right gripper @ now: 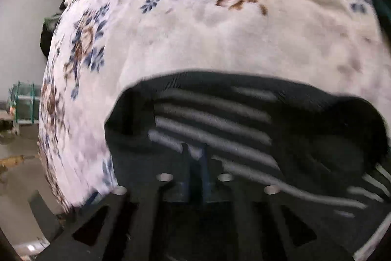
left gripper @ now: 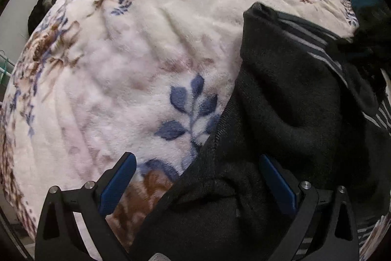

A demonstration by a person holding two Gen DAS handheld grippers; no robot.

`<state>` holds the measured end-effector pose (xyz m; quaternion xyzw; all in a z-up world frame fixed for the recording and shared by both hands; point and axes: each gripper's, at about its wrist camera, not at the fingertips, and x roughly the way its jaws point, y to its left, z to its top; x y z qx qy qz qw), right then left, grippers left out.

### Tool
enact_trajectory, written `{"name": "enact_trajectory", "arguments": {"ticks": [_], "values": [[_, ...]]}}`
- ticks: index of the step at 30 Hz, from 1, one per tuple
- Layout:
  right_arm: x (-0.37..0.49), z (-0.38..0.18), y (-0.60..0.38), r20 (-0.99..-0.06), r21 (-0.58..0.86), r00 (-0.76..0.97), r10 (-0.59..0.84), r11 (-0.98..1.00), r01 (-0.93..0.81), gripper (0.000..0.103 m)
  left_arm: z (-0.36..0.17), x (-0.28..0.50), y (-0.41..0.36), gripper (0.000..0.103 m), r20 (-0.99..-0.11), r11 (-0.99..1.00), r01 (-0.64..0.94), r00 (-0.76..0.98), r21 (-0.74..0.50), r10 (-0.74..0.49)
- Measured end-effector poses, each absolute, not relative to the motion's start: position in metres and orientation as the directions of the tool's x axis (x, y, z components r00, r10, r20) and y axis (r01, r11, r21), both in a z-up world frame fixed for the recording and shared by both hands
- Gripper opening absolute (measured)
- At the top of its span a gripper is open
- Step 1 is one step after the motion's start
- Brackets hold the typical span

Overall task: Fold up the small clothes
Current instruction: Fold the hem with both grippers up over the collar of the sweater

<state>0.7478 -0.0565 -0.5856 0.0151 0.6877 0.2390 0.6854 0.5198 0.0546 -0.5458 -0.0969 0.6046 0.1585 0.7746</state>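
Left wrist view close above floral blanket [left gripper: 127, 60], looking forward, right wrist view nearer, both sharing dark striped garment [left gripper: 293, 94].

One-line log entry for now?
left gripper: open over black garment | right gripper: shut on striped cloth | surface: floral blanket

text: none legible — labels: none (right view blurred) — numbers: none

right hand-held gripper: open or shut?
Shut on the striped dark garment. The right hand-held gripper has its blue pads pressed together, with the striped cloth pinched between them.
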Motion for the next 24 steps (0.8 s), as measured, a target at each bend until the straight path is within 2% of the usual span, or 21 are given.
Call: {"name": "enact_trajectory", "arguments": {"ticks": [1, 2, 4, 6, 11, 13, 15, 17, 18, 19, 21, 23, 24], "values": [[0.74, -0.577, -0.069, -0.944, 0.321, -0.043, 0.326, 0.885, -0.338, 0.044, -0.54, 0.518, 0.054, 0.103, -0.968, 0.93, -0.364, 0.215, 0.046, 0.131], [0.73, -0.57, -0.072, -0.957, 0.277, -0.022, 0.29, 0.884, -0.377, 0.048, -0.532, 0.515, 0.051, 0.103, -0.968, 0.93, -0.364, 0.213, 0.048, 0.133], [0.707, -0.563, -0.08, -0.982, 0.163, 0.007, 0.189, 0.864, -0.476, 0.048, -0.518, 0.507, 0.044, 0.103, -0.966, 0.932, -0.36, 0.219, 0.05, 0.137], [0.693, -0.567, -0.093, -0.993, 0.106, -0.01, 0.118, 0.845, -0.524, 0.048, -0.509, 0.499, 0.033, 0.103, -0.972, 0.932, -0.36, 0.201, 0.046, 0.125], [0.682, -0.588, -0.123, -0.997, 0.08, -0.056, 0.059, 0.842, -0.534, 0.047, -0.525, 0.494, -0.006, 0.102, -0.992, 0.904, -0.415, 0.109, -0.102, -0.061], [0.683, -0.594, -0.132, -0.994, 0.105, -0.07, 0.08, 0.847, -0.522, 0.047, -0.541, 0.495, -0.018, 0.096, -0.976, 0.854, -0.473, 0.095, -0.216, -0.194], [0.682, -0.601, -0.137, -0.991, 0.129, -0.094, 0.094, 0.846, -0.518, 0.047, -0.552, 0.498, -0.022, 0.082, -0.951, 0.79, -0.533, 0.117, -0.302, -0.285], [0.681, -0.609, -0.142, -0.986, 0.153, -0.131, 0.099, 0.846, -0.511, 0.047, -0.562, 0.503, -0.024, 0.07, -0.937, 0.746, -0.571, 0.144, -0.342, -0.319], [0.679, -0.614, -0.145, -0.982, 0.174, -0.156, 0.109, 0.848, -0.5, 0.047, -0.565, 0.505, -0.024, 0.059, -0.935, 0.734, -0.585, 0.156, -0.347, -0.318], [0.677, -0.617, -0.148, -0.979, 0.187, -0.167, 0.118, 0.85, -0.493, 0.048, -0.57, 0.508, -0.023, 0.039, -0.935, 0.718, -0.603, 0.172, -0.349, -0.311], [0.67, -0.619, -0.152, -0.975, 0.211, -0.17, 0.143, 0.834, -0.51, 0.045, -0.573, 0.51, -0.023, 0.014, -0.938, 0.719, -0.604, 0.188, -0.345, -0.292], [0.661, -0.618, -0.154, -0.984, 0.173, -0.129, 0.122, 0.822, -0.543, 0.0, -0.573, 0.512, -0.024, 0.01, -0.937, 0.724, -0.595, 0.211, -0.349, -0.279], [0.658, -0.617, -0.156, -0.987, 0.157, -0.117, 0.11, 0.825, -0.544, 0.0, -0.57, 0.509, -0.024, 0.009, -0.935, 0.725, -0.59, 0.225, -0.356, -0.275]]}}
